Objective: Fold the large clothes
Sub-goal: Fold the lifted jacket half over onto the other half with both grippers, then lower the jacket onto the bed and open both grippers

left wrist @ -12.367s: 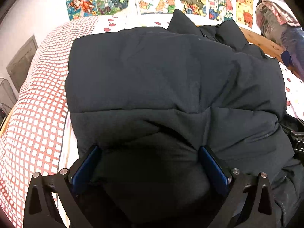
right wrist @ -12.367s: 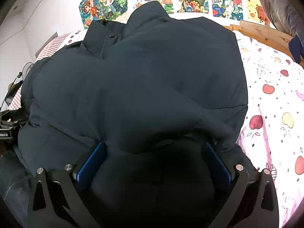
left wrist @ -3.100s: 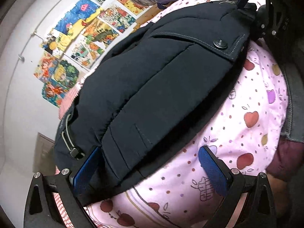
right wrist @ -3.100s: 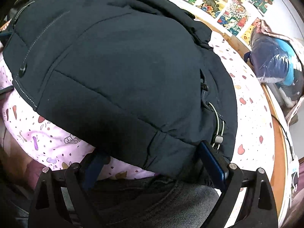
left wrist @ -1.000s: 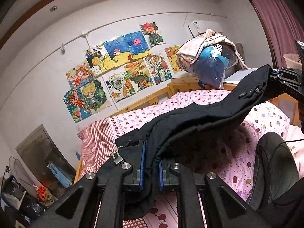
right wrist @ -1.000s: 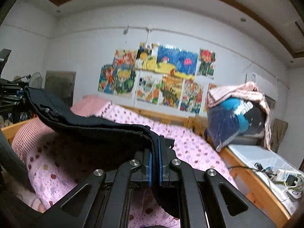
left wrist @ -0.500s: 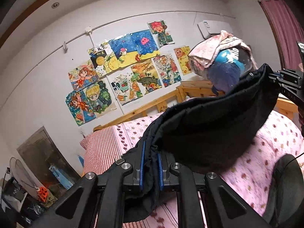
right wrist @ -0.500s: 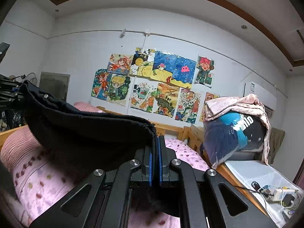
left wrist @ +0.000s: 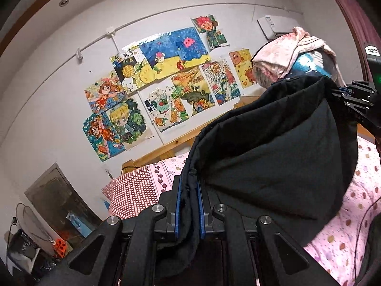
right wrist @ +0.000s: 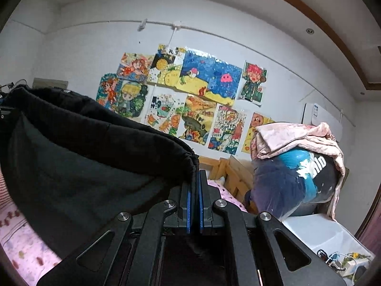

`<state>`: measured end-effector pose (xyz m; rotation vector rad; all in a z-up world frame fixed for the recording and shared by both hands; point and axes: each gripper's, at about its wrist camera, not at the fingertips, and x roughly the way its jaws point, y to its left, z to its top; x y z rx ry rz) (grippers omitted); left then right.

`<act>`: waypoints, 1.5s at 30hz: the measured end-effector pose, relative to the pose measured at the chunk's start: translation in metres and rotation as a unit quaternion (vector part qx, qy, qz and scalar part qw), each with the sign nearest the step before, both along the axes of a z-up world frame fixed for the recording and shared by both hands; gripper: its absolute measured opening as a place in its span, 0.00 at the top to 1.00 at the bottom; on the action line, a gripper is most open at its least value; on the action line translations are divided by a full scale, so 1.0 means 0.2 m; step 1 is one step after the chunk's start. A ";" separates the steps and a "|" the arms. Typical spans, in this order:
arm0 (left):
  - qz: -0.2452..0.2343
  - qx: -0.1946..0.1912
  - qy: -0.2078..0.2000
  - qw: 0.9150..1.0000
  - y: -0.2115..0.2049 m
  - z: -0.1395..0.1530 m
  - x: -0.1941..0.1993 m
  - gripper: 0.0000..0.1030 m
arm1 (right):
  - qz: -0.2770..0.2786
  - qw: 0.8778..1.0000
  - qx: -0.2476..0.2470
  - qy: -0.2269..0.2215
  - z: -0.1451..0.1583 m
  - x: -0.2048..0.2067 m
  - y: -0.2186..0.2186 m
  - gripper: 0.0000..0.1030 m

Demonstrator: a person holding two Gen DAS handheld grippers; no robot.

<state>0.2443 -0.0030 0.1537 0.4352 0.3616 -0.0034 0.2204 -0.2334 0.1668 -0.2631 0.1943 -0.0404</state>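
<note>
A black padded jacket [left wrist: 273, 157] hangs in the air between my two grippers, above the pink fruit-print bed [left wrist: 357, 205]. My left gripper [left wrist: 189, 190] is shut on one end of its gathered hem, with cloth bunched between the blue pads. At the far right of the left wrist view, the right gripper [left wrist: 343, 93] pinches the other end. In the right wrist view my right gripper [right wrist: 194, 186] is shut on the jacket [right wrist: 83, 157], which sags away to the left. The jacket's lower part drapes below both grips.
A wooden headboard [left wrist: 166, 150] runs along a wall of colourful drawings [left wrist: 166, 83]. A red checked pillow [left wrist: 133, 193] lies at the bed's left. A plastic-wrapped bundle under pink cloth [right wrist: 297, 174] sits on a white unit [right wrist: 316, 233] to the right. A fan [left wrist: 31, 224] stands at lower left.
Both grippers have carried the jacket higher and further along the bed. The jacket, stretched low a second ago, now hangs as a deep sagging fold between them.
</note>
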 end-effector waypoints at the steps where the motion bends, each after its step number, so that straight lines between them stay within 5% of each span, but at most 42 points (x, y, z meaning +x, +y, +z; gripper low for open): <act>1: 0.001 0.001 0.002 1.000 0.00 -0.01 0.03 0.89 | -0.001 1.000 0.000 0.003 0.00 0.05 0.00 0.95; 16: 0.019 0.005 0.038 0.999 0.10 -0.29 0.58 0.89 | -0.009 0.998 0.009 0.056 -0.32 0.68 0.11 0.95; 24: 0.010 -0.084 0.084 0.993 0.24 -0.39 0.75 0.83 | -0.013 0.996 0.012 0.089 -0.55 0.91 0.17 0.95; 26: 0.004 -0.105 0.089 0.991 0.29 -0.40 0.75 0.76 | -0.008 0.995 0.015 0.098 -0.59 0.94 0.18 0.95; 27: 0.004 -0.112 0.088 0.990 0.31 -0.40 0.75 0.64 | -0.006 0.995 0.015 0.101 -0.61 0.95 0.18 0.95; 30: -0.002 -0.147 0.048 0.988 0.39 -0.36 0.69 0.09 | -0.011 0.995 0.018 0.093 -0.65 0.96 0.18 0.94; 32: 0.004 -0.171 0.016 0.985 0.44 -0.32 0.63 0.03 | -0.010 0.995 0.018 0.092 -0.65 0.95 0.18 0.93; 35: 0.010 -0.196 0.009 0.980 0.50 -0.28 0.59 0.03 | 0.009 0.995 0.032 0.095 -0.65 0.95 0.16 0.83; 39: 0.000 -0.188 0.007 0.982 0.49 -0.28 0.53 0.03 | 0.034 0.994 0.052 0.084 -0.59 0.87 0.15 0.39; 45: -0.061 -0.213 0.068 0.973 0.37 -0.40 0.46 0.02 | 0.095 0.992 0.047 0.074 -0.54 0.66 0.18 0.27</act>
